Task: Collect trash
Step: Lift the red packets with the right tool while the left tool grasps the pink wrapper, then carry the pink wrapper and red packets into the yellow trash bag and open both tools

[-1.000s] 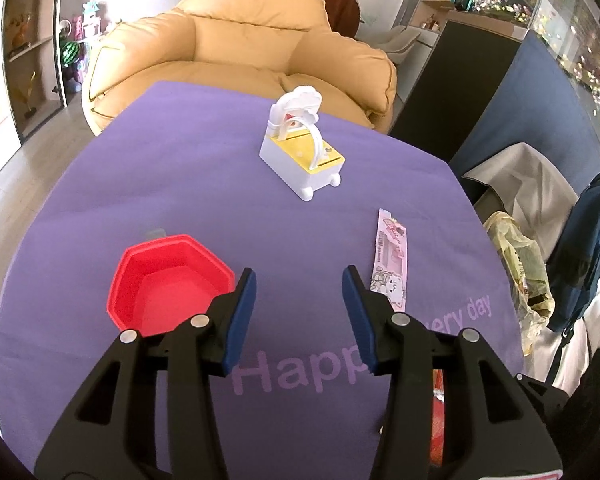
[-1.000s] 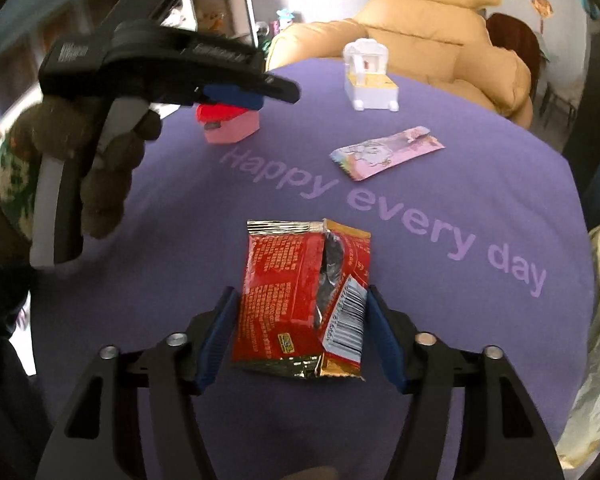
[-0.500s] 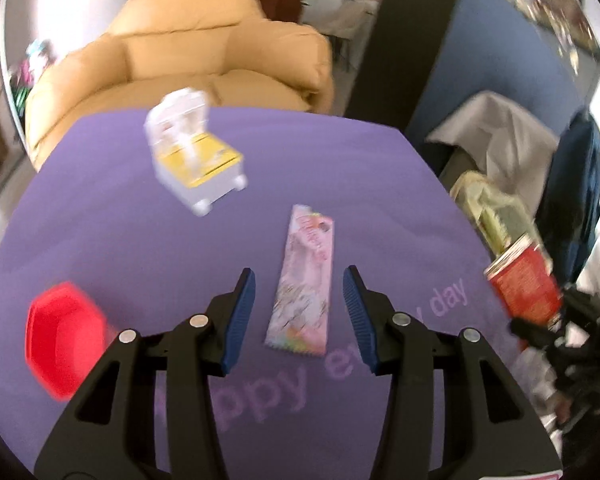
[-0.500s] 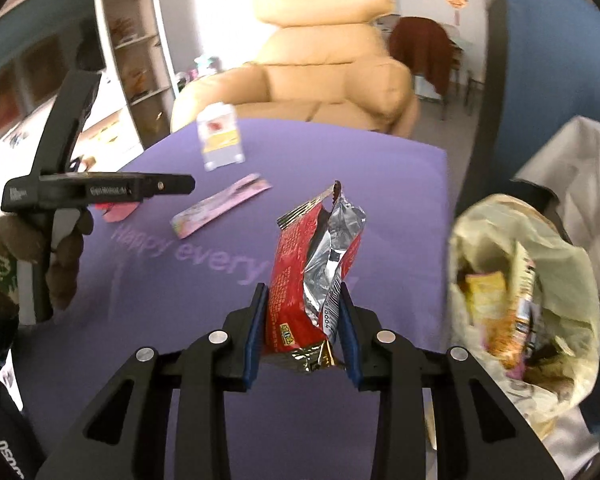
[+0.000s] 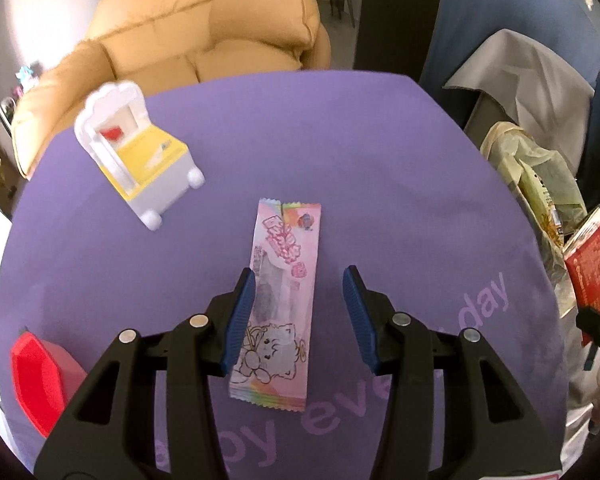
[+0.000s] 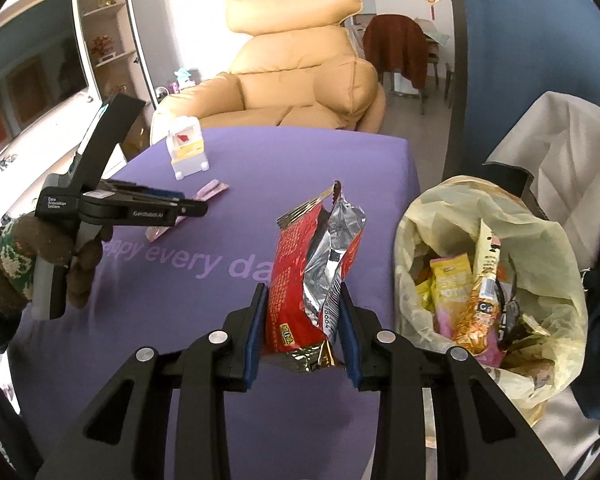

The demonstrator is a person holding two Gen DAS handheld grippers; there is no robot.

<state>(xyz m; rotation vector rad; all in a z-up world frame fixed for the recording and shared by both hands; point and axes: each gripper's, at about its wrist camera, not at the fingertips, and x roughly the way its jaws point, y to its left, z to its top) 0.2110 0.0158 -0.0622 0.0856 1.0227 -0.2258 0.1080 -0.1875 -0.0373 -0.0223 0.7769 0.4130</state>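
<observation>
My right claw [image 6: 302,322] squeezes the torn red snack bag [image 6: 312,276]; the trash bag [image 6: 488,288] waits at three o'clock. My left claw [image 5: 300,320] is closing around the pink wrapper [image 5: 282,300], flat on the worktop [image 5: 340,140]. It might slip out.

The left wrist view looks steeply down, close over the purple counter [image 5: 340,140]. The right wrist view faces more level, across it toward the armchair [image 6: 300,80]. Both share the counter, armchair and white toy [image 5: 136,152].
</observation>
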